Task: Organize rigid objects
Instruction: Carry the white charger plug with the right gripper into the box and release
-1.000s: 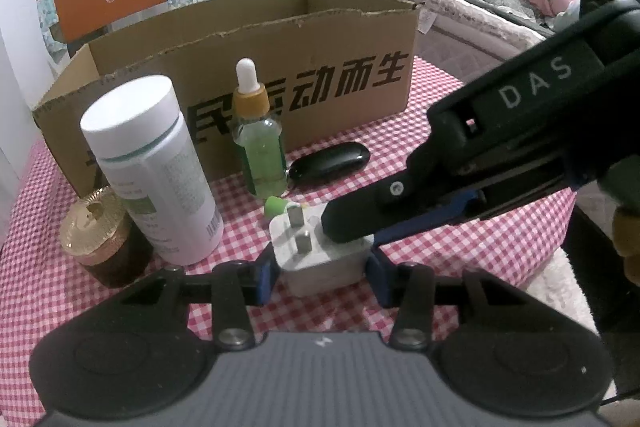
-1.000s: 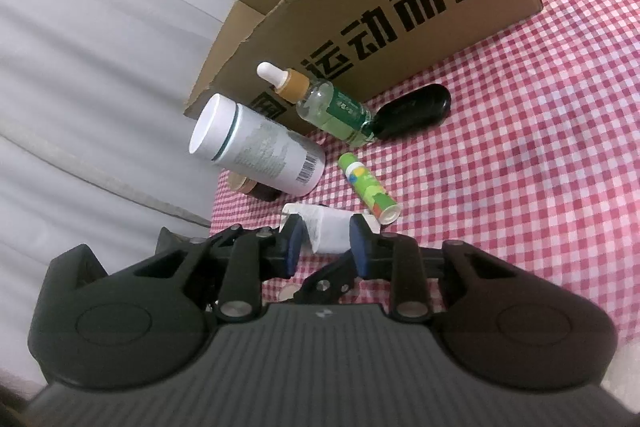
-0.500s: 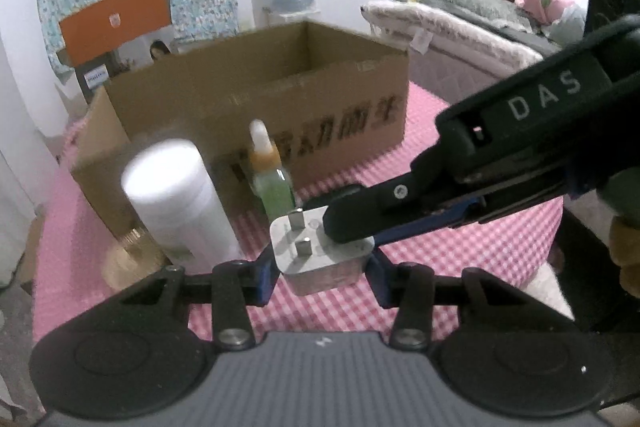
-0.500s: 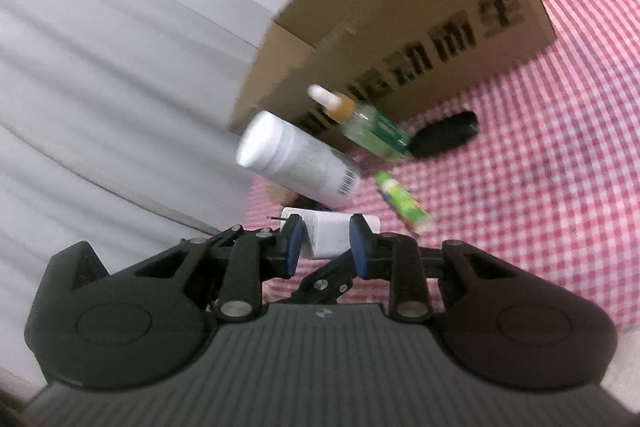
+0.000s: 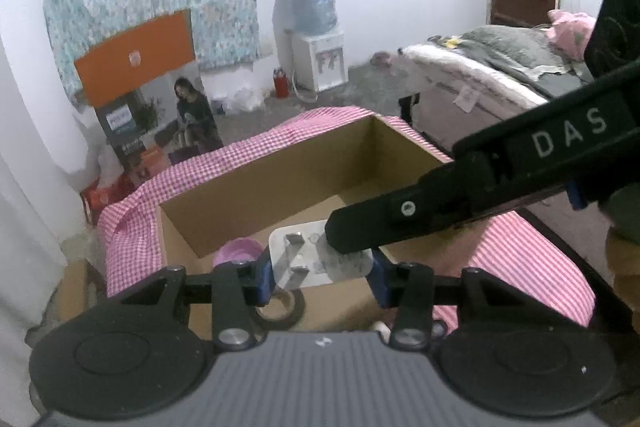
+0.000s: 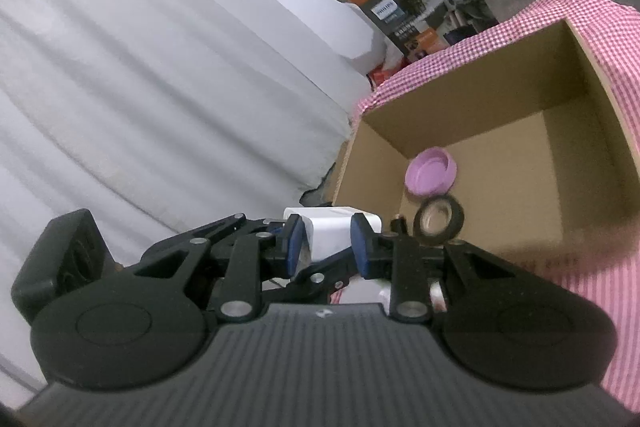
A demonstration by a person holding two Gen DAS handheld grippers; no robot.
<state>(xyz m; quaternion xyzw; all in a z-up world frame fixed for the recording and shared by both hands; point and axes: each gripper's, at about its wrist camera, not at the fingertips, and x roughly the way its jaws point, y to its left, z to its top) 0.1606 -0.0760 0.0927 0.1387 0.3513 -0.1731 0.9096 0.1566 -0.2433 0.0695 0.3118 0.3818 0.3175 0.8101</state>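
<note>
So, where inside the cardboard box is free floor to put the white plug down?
The cardboard box floor is bare right of the purple lid and black tape roll, toward the far right corner. Their near-left corner is crowded.

White letters "DAS" stood on the right gripper (image 5: 348, 239) at three o'clock; "PHILIPS" showed on the printed carton (image 6: 424, 11) at one o'clock.
</note>
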